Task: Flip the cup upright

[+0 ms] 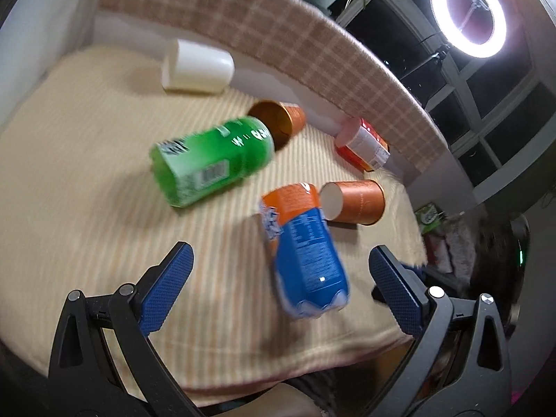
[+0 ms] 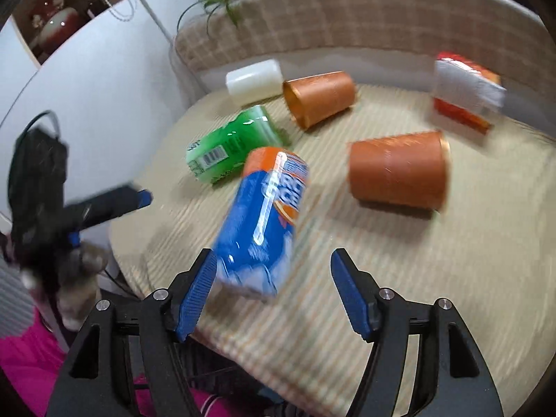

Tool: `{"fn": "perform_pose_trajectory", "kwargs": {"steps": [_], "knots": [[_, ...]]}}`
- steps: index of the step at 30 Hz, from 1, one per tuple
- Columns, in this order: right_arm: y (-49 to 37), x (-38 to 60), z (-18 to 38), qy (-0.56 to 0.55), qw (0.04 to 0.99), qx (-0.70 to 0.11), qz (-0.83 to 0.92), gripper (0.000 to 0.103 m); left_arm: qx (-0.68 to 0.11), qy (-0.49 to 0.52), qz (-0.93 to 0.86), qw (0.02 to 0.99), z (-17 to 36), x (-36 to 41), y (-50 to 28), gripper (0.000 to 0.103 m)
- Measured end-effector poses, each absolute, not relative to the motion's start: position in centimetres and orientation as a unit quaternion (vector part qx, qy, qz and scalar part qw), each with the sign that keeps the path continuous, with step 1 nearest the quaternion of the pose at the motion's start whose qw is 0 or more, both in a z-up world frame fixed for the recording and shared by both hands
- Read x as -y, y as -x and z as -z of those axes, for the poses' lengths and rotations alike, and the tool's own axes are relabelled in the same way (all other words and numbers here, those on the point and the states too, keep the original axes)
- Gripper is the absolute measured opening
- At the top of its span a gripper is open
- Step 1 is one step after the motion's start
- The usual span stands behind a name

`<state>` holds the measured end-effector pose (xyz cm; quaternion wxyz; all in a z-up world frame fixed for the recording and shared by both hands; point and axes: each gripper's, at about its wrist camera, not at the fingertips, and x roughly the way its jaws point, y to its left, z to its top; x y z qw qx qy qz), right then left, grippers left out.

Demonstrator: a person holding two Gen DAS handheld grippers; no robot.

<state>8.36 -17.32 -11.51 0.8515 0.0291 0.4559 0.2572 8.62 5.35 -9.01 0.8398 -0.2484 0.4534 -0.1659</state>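
A cream, ribbed cloth covers the table point(image 2: 434, 278), backed by a checked beige cushion point(image 1: 278, 38) along its far edge, with a ring light point(image 1: 467, 14) glowing beyond the right corner. Everything on it lies tipped over: two orange paper cups, a white cylindrical cup point(image 1: 198, 66) at the far edge, a green soda can point(image 1: 212, 163), a blue-and-orange soda can point(image 2: 260, 219) at the near edge, and a red-and-white snack packet point(image 2: 465, 90) toward the far right corner. The nearer orange paper cup point(image 2: 399, 173) lies on its side right of the blue can; the farther orange paper cup point(image 2: 319, 97) lies beside the white one, its mouth close to the green can. The left gripper point(image 1: 281, 288) and the right gripper point(image 2: 272, 290) both hover with jaws spread wide, holding nothing. The likely risk is a jaw knocking the blue can, which lies just ahead of both grippers, and rolling it off the near edge or into the nearer cup; thin paper may also crush under a hard squeeze, and a cup could tip again on soft cloth. Motion blur defeats most print: the blue can's large white lettering and the green can's barcode show, but no brand reads surely.
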Motion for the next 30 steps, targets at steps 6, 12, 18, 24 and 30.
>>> {"fn": "perform_pose_trajectory", "kwargs": {"steps": [6, 12, 18, 24, 30], "knots": [[-5.4, 20.1, 11.4, -0.031, 0.887, -0.423, -0.181, 0.068, -0.496, 0.306, 0.169, 0.795, 11.1, -4.1, -11.6, 0.103], [-4.1, 22.0, 11.6, -0.056, 0.898, -0.407, -0.155, 0.068, -0.529, 0.341, 0.158, 0.761, 13.3, -3.4, -14.0, 0.103], [-2.9, 23.3, 11.4, -0.063, 0.901, -0.402, -0.148, 0.068, -0.548, 0.329, 0.155, 0.753, 15.1, -1.8, -15.4, 0.102], [-2.6, 23.5, 11.8, -0.055, 0.901, -0.405, -0.145, 0.068, -0.550, 0.316, 0.142, 0.760, 15.7, -1.4, -15.8, 0.091], [-2.7, 24.2, 12.6, -0.064, 0.900, -0.408, -0.138, 0.068, -0.546, 0.301, 0.143, 0.768, 15.5, -1.1, -15.9, 0.069]]}}
